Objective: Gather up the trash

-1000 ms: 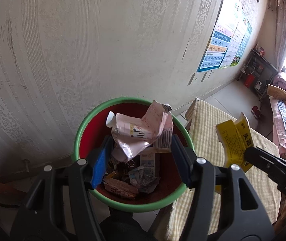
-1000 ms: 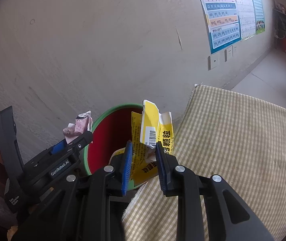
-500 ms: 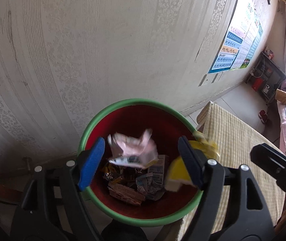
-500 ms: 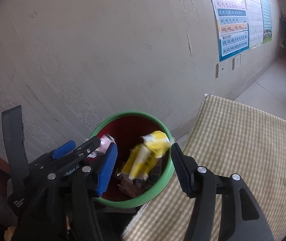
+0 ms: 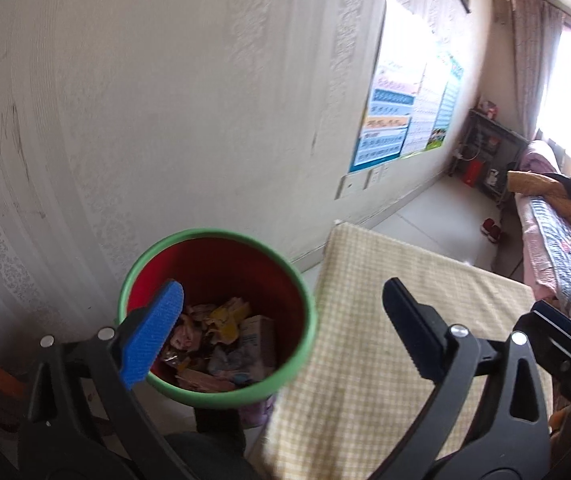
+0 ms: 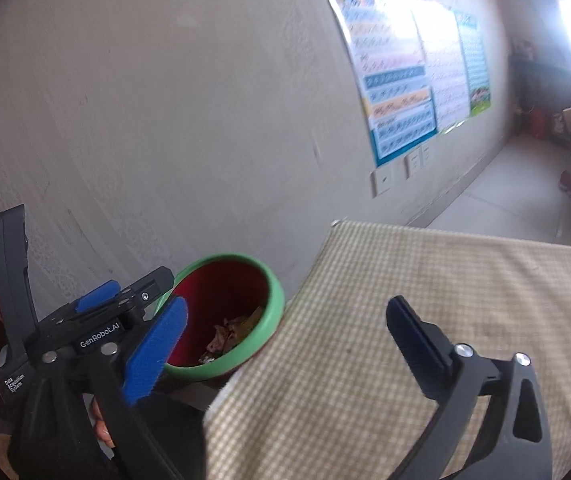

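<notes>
Both the left gripper (image 5: 281,328) and right gripper (image 6: 285,344) have jaws apart, empty; trash (image 5: 221,344) lies in the bin (image 5: 305,292).

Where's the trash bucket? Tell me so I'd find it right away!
Look along the pale patterned wall. On the floor beside the checked yellow table stands the bucket. It is the only round thing there, with a green rim, red inside, and crumpled wrappers at the bottom.

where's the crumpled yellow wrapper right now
In the left wrist view the crumpled yellow wrapper lies inside the red bin with the green rim, on the trash pile, left of the checked yellow tablecloth.
</notes>
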The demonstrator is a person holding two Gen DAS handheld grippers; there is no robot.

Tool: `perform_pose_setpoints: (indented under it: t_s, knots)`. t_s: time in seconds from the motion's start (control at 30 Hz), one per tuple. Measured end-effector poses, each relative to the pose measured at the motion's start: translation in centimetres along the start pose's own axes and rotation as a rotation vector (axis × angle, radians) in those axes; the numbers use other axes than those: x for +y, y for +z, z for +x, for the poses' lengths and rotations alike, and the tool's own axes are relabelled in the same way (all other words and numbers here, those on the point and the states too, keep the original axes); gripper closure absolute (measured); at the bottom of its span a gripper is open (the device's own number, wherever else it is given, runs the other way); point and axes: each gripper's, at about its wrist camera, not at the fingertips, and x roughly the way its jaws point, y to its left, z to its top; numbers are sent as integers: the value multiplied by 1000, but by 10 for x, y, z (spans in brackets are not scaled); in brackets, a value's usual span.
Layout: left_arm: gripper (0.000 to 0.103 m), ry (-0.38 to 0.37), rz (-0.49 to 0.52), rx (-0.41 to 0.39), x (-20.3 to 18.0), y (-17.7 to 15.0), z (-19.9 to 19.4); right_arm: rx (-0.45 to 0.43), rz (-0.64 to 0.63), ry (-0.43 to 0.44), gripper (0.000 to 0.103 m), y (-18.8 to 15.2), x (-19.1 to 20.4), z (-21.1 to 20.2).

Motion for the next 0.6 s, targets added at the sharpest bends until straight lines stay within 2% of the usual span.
perform_pose_setpoints:
  t_s: [0.13,0.23,0.33,0.4,0.6]
  knots:
    - [5,27,10,-93,-29,-3,-26,-46,-25,-59,6,-6,-14,-39]
    - [5,22,20,-135,-45,-2,-40,-131,-56,-115,6,-16,-21,-69]
    - [5,35,59,-118,-65,-1,-46,-255,-93,-222,6,-26,-26,-95]
    - [5,18,79,-116,-76,-2,-50,-298,-111,-289,6,-31,-28,-106]
    - [5,-18,97,-139,-96,-5,-68,-307,-38,-294,6,-32,-50,-121]
